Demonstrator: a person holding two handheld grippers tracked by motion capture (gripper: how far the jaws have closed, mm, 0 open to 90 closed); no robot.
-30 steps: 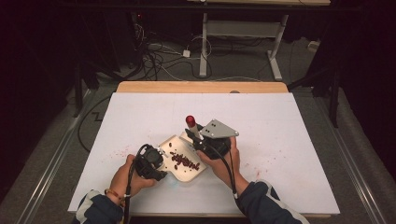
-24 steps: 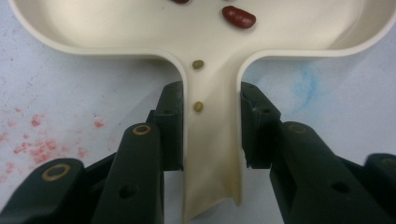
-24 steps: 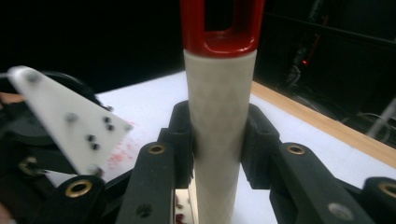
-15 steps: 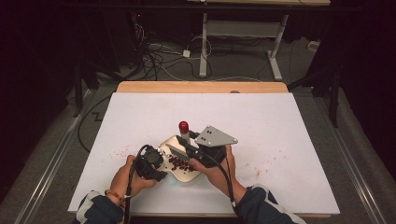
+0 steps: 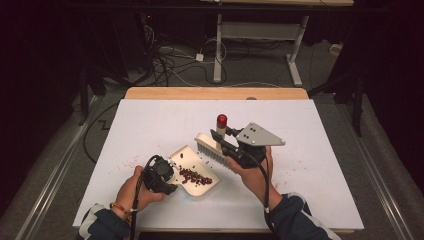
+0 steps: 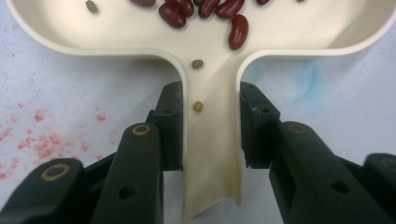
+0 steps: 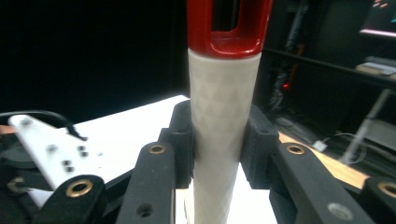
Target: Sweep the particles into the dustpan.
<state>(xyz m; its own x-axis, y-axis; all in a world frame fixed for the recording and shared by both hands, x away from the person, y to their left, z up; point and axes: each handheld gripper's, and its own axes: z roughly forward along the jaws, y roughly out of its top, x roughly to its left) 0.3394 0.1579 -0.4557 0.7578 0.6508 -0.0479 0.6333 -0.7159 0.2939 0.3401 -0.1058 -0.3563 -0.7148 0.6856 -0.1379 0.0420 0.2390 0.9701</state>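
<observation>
A cream dustpan (image 5: 200, 186) lies on the white table (image 5: 150, 120) with dark red beans (image 5: 194, 176) in it. My left gripper (image 5: 165, 176) is shut on the dustpan handle (image 6: 212, 140), with one jaw on each side of my left gripper (image 6: 211, 123). Red beans (image 6: 238, 30) and a few small green ones lie in the pan ahead. My right gripper (image 5: 223, 140) is shut on a brush handle (image 7: 224, 116), white with a red end (image 7: 229, 28). The red end (image 5: 221, 120) points away from me. The brush head (image 5: 210, 151) hangs over the pan's far right edge.
Small red specks (image 5: 131, 162) dot the table left of the pan, and faint ones (image 5: 305, 150) lie to the right. A wooden strip (image 5: 215, 93) runs along the table's far edge. Cables (image 5: 170, 62) and desk legs (image 5: 218, 55) stand on the floor beyond.
My right gripper swung the brush left over the pan, then back right and away from me. The left gripper and the dustpan have stayed put.
</observation>
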